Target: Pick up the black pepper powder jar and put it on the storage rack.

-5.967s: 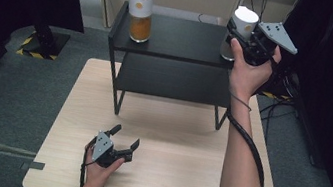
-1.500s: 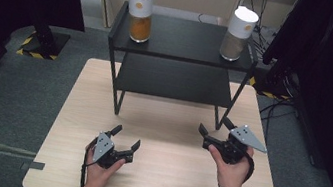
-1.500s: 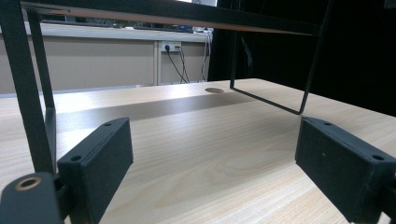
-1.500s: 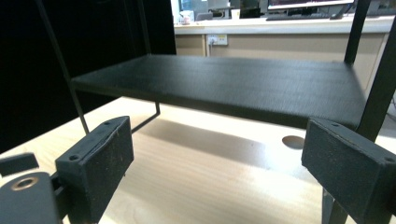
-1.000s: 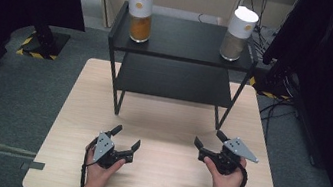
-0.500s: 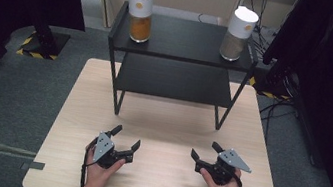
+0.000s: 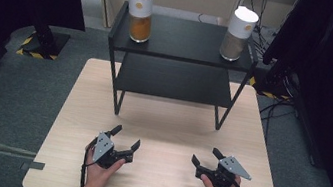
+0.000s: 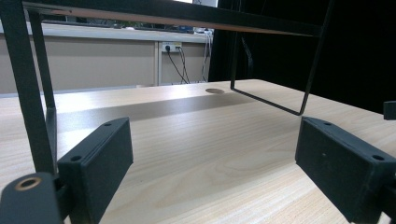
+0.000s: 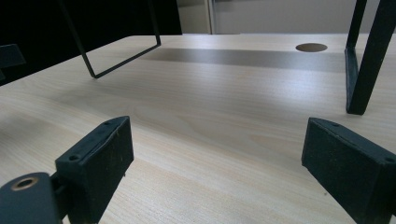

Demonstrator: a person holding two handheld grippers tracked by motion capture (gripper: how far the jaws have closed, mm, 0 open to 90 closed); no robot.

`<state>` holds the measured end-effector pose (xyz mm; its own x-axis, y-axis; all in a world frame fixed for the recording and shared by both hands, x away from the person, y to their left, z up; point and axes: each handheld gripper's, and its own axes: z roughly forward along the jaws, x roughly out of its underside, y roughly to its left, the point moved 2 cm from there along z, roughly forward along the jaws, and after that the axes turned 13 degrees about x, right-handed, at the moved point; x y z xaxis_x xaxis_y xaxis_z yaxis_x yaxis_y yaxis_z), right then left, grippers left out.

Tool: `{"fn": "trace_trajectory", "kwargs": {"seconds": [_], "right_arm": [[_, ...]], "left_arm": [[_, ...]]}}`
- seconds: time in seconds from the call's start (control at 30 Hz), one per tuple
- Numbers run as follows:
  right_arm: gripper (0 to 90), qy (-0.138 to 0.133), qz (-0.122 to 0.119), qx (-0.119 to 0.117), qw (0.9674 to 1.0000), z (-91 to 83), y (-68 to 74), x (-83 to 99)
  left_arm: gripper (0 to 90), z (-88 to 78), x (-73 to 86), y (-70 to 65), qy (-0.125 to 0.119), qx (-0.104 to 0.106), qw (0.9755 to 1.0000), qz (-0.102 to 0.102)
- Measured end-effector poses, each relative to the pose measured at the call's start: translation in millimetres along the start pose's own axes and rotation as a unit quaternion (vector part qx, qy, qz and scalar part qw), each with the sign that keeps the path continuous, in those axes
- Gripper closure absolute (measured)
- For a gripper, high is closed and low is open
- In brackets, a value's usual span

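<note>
Two hand-held grippers rest low over the near edge of the pale wooden counter point(image 7: 164, 123): the left hand-held gripper point(image 7: 124, 138) and the right hand-held gripper point(image 7: 206, 156), each with its black jaws spread wide and nothing between them, as both gripper views confirm. Nearest to them stands the black two-tier metal shelf rack point(image 7: 175, 77), at the counter's far half. On its top tier sit a white-lidded jar of orange powder point(image 7: 139, 14) at the left end and a white-lidded jar of beige grains point(image 7: 237, 33) at the right end, well apart from each other and from both hands. Judging from this, the hands sit in a neutral resting pose. To do it well, keep both jaws clear of the rack's thin legs, hold the hands level, and settle them gently so nothing jolts the rack or its tall jars.
</note>
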<state>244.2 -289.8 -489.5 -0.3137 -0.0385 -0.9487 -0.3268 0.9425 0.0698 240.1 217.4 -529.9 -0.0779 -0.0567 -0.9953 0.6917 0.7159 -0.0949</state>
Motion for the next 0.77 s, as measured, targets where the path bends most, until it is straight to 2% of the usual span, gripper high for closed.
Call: {"fn": "trace_trajectory", "kwargs": {"seconds": [0.2,0.4,0.57,0.77], "right_arm": [[9.4,-0.017,-0.005,0.007,0.9998,-3.7,3.2,5.4],[9.4,-0.045,0.006,0.024,0.9987,-9.4,7.7,15.2],[9.7,-0.044,0.001,0.026,0.9987,-9.3,9.1,14.8],[9.7,-0.047,0.014,0.025,0.9985,-9.5,6.4,16.3]], "left_arm": [[10.7,0.1,-0.3,0.0,0.001,0.000,1.0000,0.001],[10.8,0.3,-0.6,0.1,0.002,0.001,1.0000,0.001],[10.8,0.4,-0.8,0.2,0.003,0.001,1.0000,0.001],[10.8,0.4,-1.0,0.5,0.003,0.001,1.0000,0.000]]}}
